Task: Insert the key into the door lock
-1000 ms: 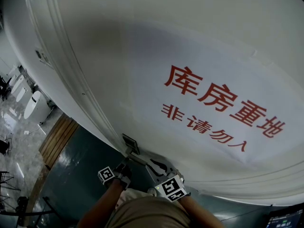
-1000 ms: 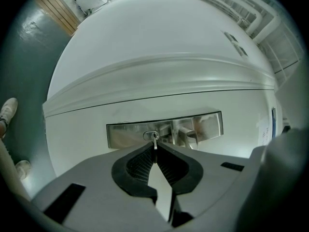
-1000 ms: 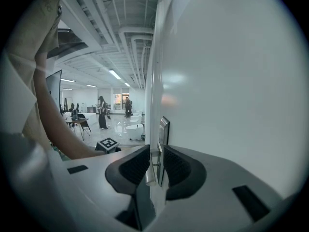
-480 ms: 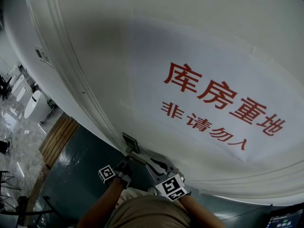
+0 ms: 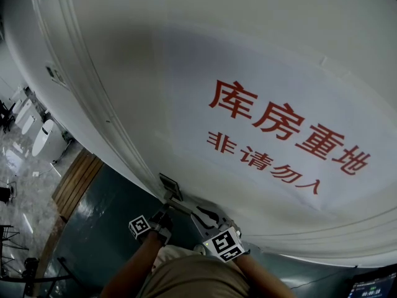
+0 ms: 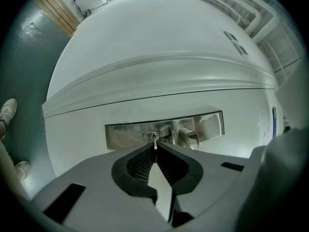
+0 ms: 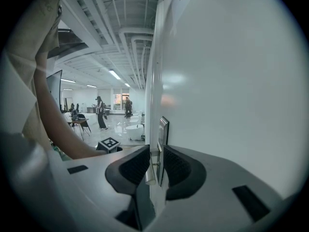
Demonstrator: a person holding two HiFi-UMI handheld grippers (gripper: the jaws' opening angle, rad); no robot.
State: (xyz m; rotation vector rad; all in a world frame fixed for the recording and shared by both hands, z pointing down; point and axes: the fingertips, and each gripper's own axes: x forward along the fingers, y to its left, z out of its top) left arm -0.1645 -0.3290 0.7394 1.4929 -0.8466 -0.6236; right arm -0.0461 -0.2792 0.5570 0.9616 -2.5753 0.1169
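Note:
A white door (image 5: 186, 85) with a red-lettered sign (image 5: 285, 135) fills the head view. Low on it sits a steel lock plate (image 6: 125, 133) with a keyhole (image 6: 150, 136) and a lever handle (image 6: 189, 135). My left gripper (image 6: 154, 148) is shut on a small silver key (image 6: 154, 142), whose tip sits at the keyhole. My right gripper (image 7: 155, 154) comes in from the side, and its pads close on the silver handle (image 7: 150, 173) beside the plate's edge (image 7: 163, 129). In the head view both grippers, left (image 5: 162, 215) and right (image 5: 212, 230), sit at the lock.
The door frame (image 5: 93, 104) runs down the left. Beyond it lie a wooden strip (image 5: 74, 179) and white sanitary ware (image 5: 46, 135) on a pale floor. People (image 7: 100, 111) stand far off in the hall. My shoe (image 6: 7, 112) is on the dark floor.

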